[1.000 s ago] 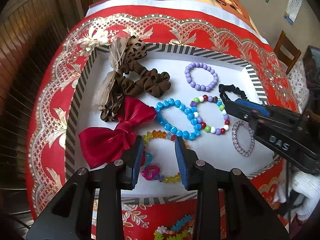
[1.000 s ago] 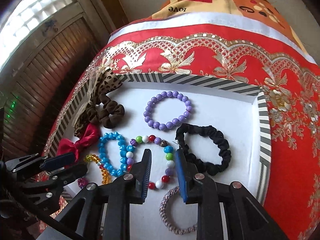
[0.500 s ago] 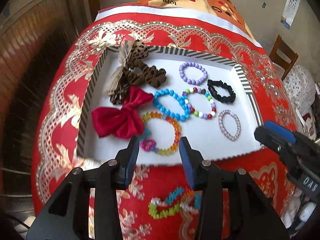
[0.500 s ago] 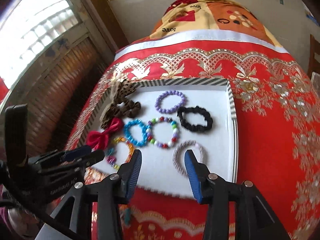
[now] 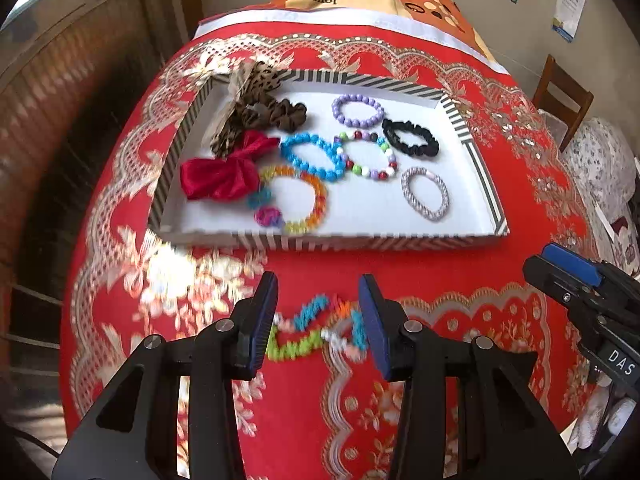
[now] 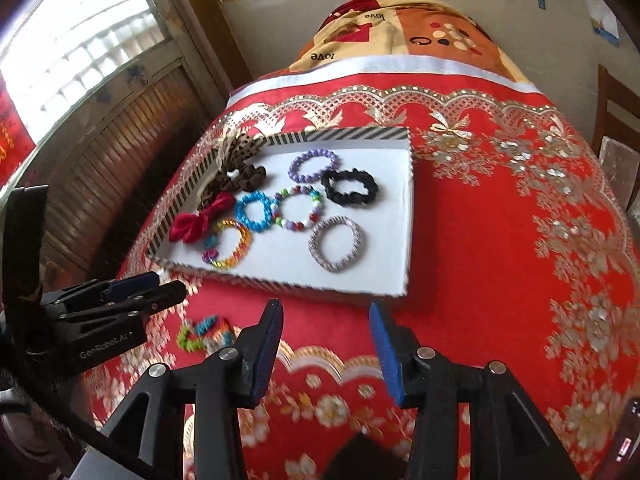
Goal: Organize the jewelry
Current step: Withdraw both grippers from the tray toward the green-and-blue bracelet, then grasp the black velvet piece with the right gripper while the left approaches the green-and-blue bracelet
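A white tray with a striped rim [image 5: 360, 242] [image 6: 280, 284] lies on the red cloth and holds several bracelets, scrunchies and a red bow [image 5: 224, 172] [image 6: 196, 220]. A multicoloured bracelet [image 5: 316, 330] [image 6: 204, 332] lies on the cloth in front of the tray. My left gripper [image 5: 318, 320] is open and empty, above that bracelet, which shows between its fingers. My right gripper [image 6: 326, 344] is open and empty, near the tray's front edge, right of the bracelet. Each gripper shows in the other's view, the right one [image 5: 560, 268] and the left one [image 6: 148, 292].
The red and gold cloth [image 5: 460, 312] covers a rounded table that drops away at the sides. A wooden shutter wall [image 6: 120, 128] stands to the left, a wooden chair [image 5: 560, 96] to the right. A printed blanket [image 6: 400, 40] lies beyond the tray.
Both grippers have pulled back from over the tray toward the near side. The loose multicoloured bracelet on the cloth now sits between my left fingers in the left wrist view.
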The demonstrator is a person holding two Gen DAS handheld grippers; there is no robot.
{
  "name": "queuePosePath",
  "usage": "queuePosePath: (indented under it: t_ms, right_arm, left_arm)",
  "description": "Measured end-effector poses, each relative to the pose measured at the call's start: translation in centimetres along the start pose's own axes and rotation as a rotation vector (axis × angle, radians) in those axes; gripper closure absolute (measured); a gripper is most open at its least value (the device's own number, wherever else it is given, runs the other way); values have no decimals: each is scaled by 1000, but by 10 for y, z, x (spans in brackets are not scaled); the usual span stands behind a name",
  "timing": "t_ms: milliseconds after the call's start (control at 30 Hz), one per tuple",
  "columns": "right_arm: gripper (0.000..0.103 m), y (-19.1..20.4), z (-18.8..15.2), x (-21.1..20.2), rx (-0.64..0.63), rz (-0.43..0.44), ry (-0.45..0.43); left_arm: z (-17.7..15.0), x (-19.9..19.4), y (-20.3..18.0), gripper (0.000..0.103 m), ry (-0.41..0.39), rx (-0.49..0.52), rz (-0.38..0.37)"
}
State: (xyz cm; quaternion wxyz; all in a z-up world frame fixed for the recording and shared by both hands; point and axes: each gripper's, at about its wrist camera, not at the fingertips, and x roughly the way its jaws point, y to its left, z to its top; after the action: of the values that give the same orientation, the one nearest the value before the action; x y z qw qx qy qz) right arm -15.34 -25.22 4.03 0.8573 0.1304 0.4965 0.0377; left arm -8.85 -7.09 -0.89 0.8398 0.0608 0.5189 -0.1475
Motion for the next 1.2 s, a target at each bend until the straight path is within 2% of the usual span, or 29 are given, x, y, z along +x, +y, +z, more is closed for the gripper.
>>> queuePosePath:
  t_ms: [233, 567, 1200]
  right_arm:
    - [60, 8, -18, -13, -41, 9, 12]
    - [59, 19, -39, -35, -77, 16, 5]
    - [54, -1, -76, -48, -53, -3, 55]
  left_arm:
    - [-27, -15, 4, 62, -13, -57, 29]
    - [-51, -34, 7, 62, -48, -65, 55]
    - [-74, -46, 31, 60, -26, -134, 14]
